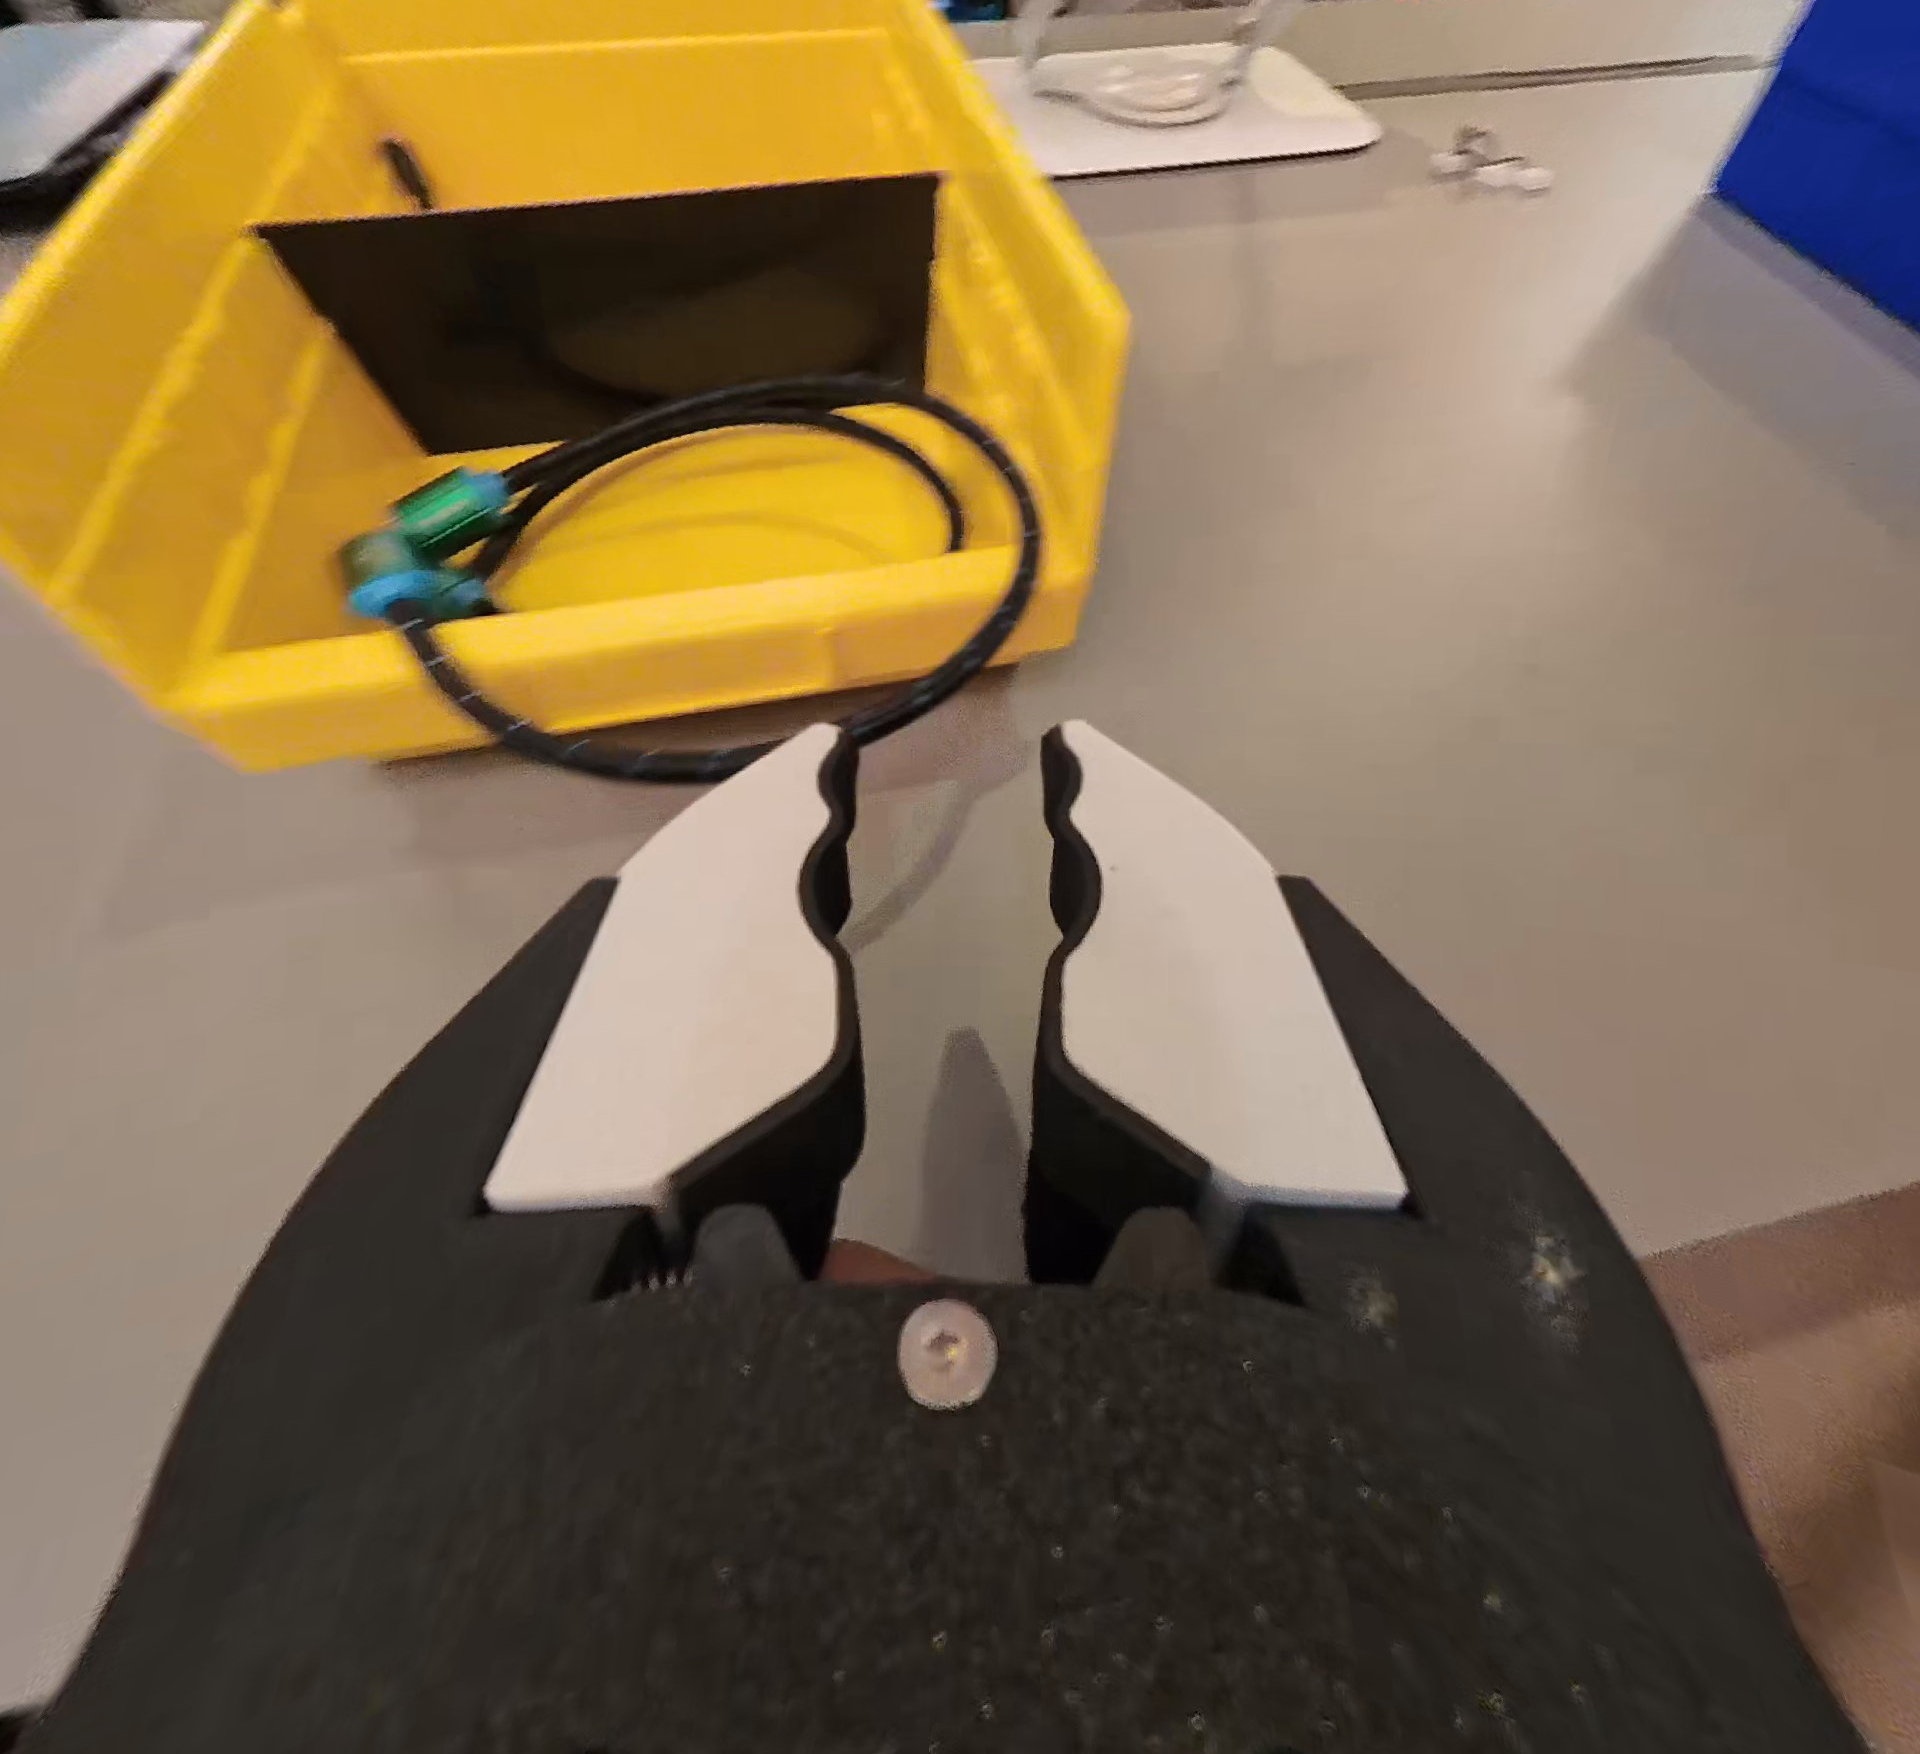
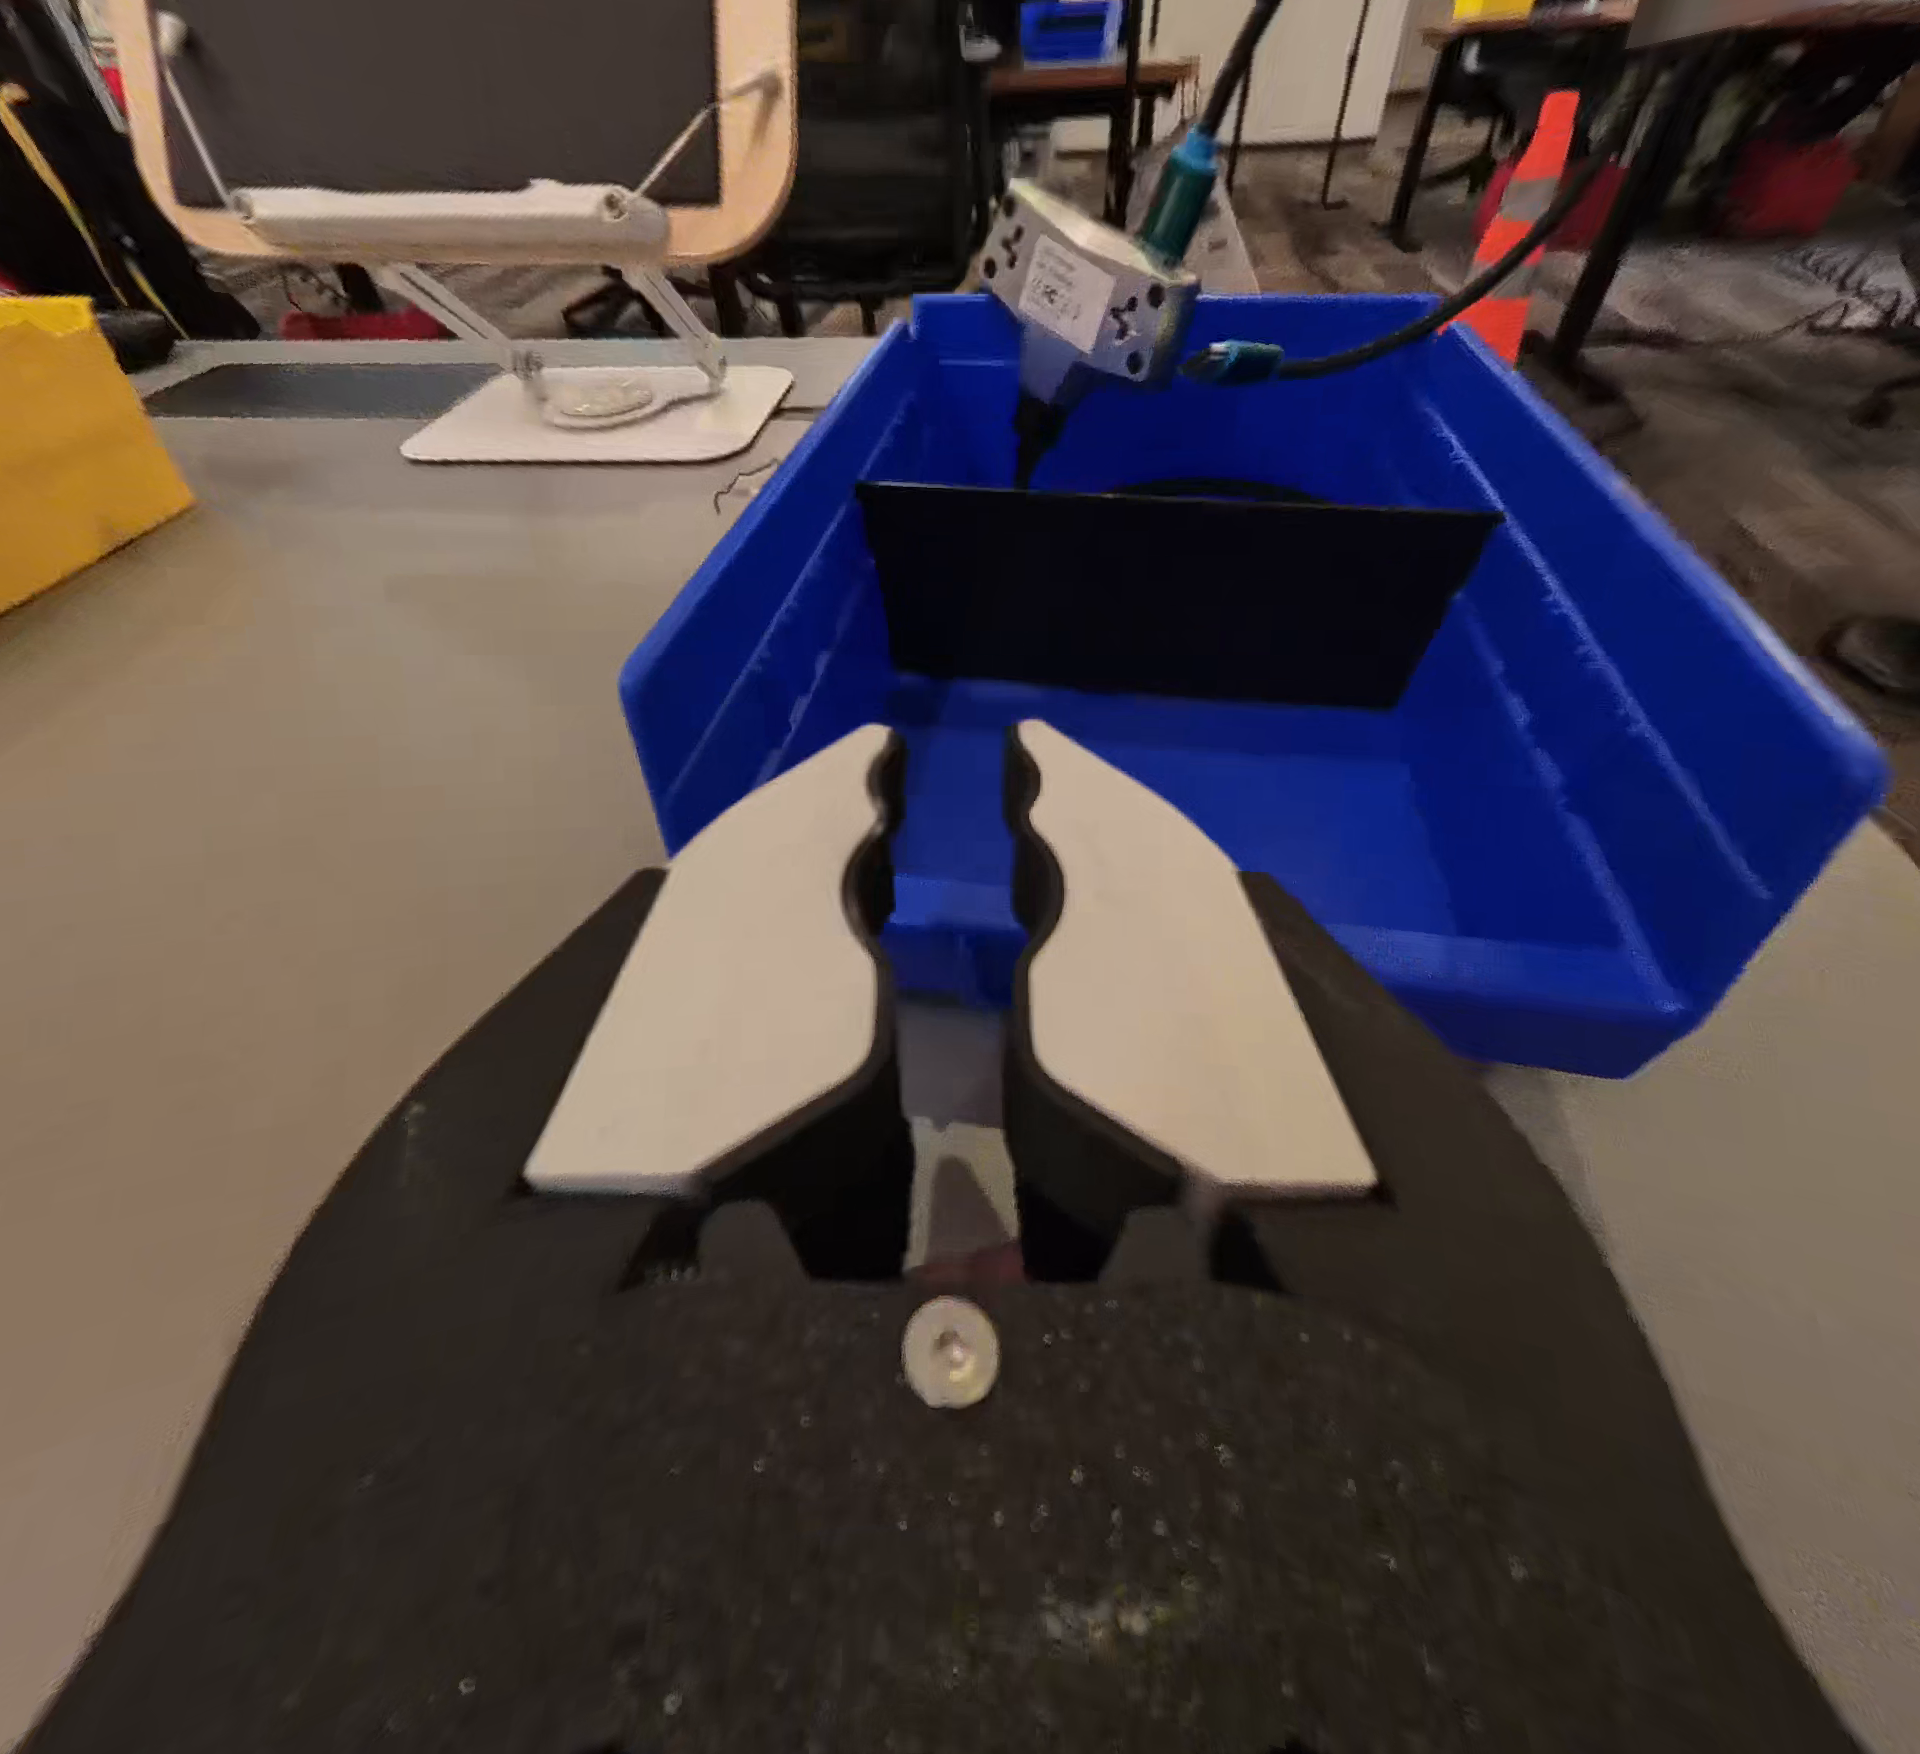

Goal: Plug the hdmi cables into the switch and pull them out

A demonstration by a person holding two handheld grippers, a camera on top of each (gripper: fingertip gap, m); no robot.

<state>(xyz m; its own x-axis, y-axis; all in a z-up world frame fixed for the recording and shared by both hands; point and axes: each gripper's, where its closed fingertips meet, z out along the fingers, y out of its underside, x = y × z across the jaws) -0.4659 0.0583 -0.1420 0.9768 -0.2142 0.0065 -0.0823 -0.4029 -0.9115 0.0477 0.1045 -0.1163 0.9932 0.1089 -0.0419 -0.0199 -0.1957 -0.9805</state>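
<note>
Nearest the yellow bin, left gripper hovers over the tabletop, jaws apart, empty. Coiled cable lies in the bin's front compartment, green plugs by its left wall. Right gripper: jaws apart, empty. Beyond it, switch perches on blue bin, rear rim. Suggest gripping a plug body squarely. Switch label unreadable.

Left gripper fingers parted above grey table, empty, yellow bin holding coiled black cable
</note>
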